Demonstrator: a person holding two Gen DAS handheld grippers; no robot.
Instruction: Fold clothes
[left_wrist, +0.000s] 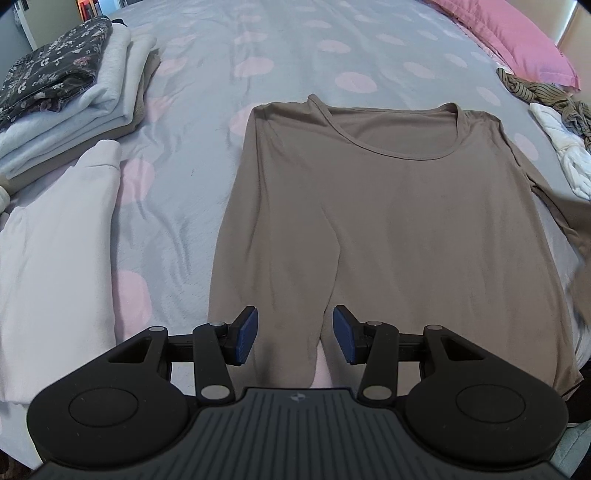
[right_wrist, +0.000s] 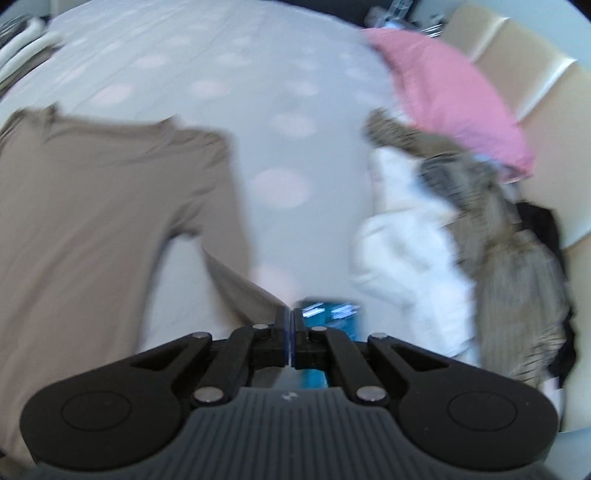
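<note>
While our left gripper (left_wrist: 295, 334) gapes empty over the tan shirt (left_wrist: 388, 221), our right gripper (right_wrist: 290, 332) pinches its sleeve (right_wrist: 243, 291). Unfolded clothes (right_wrist: 461, 240) sit just right of it.

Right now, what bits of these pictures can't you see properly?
- Right view: all motion-blurred; whether the shut right claw pinches the shirt's sleeve is unclear.
- Right view: blue thing behind the claw, blurred and half hidden.
- Left view: shirt hem hidden by the left claw.
- Left view: folded pile cut off at the edge.
</note>
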